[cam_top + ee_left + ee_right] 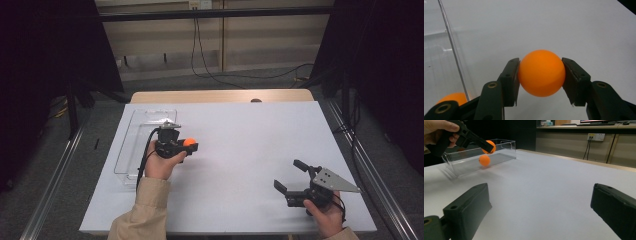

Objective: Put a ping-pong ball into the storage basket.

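A: What does the left hand-held gripper (187, 145) carry?
B: An orange ball (189, 142), clamped between its two jaws and held above the white surface (250, 150), just beside the clear plastic bin (131, 145).

A: What lies in the bin?
B: A second orange ball (484, 160).

A: And the right hand-held gripper (292, 176)?
B: Released, jaws spread wide, near the surface's near right corner, well apart from the bin.

your high camera looks down on the clear box (145, 142) from far above. your left one sits right beside the box (439, 62). your right one faces it (481, 157) from far across.
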